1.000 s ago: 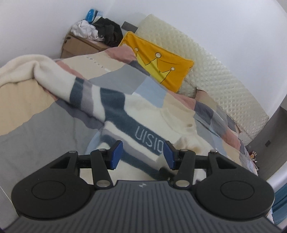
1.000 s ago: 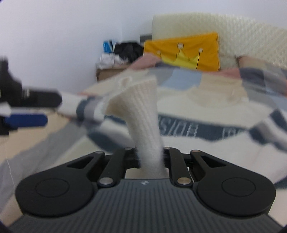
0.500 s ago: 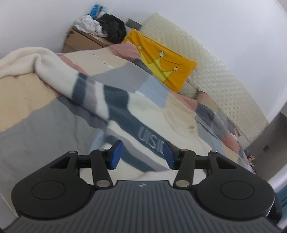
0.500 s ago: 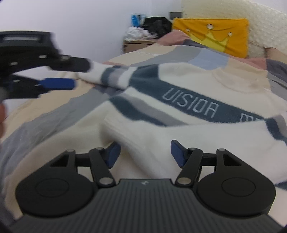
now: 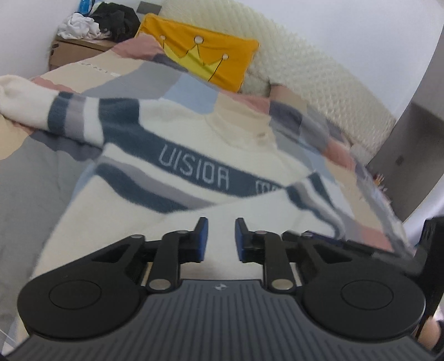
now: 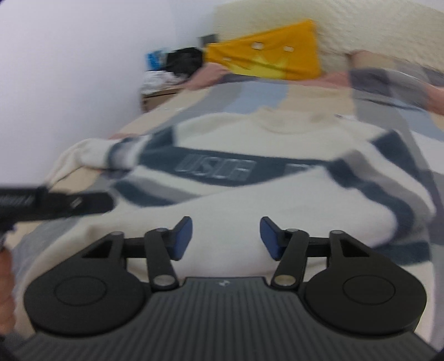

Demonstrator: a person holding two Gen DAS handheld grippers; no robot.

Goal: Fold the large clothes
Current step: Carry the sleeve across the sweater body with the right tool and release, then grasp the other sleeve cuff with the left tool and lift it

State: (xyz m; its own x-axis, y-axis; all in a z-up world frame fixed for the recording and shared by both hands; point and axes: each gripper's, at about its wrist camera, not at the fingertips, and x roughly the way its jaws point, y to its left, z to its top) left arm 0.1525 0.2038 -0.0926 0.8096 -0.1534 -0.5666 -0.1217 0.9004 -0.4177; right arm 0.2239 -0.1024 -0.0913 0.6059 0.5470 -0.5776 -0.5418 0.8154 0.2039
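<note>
A cream sweater [image 5: 177, 130] with navy and grey stripes and white lettering lies face up on the bed; it also shows in the right wrist view [image 6: 277, 194]. Its left sleeve [image 5: 41, 108] stretches out to the left. Its right sleeve [image 5: 249, 211] lies folded across the lower body. My left gripper [image 5: 219, 238] is open and empty, just above the lower body of the sweater. My right gripper [image 6: 225, 236] is open wider and empty over the lower body too. The left gripper's side shows as a dark bar in the right wrist view [image 6: 55, 204].
The bed has a patchwork cover [image 5: 33, 177]. A yellow crown pillow [image 5: 199, 50] leans on a cream quilted headboard [image 5: 319, 77]. A cardboard box with a pile of clothes [image 5: 91, 25] stands at the far left by the white wall. A doorway [image 5: 410, 155] is at the right.
My right gripper let go of the right sleeve, which now lies across the sweater's body, and opened wide. My left gripper swung right towards the sweater's middle and its jaws narrowed a little.
</note>
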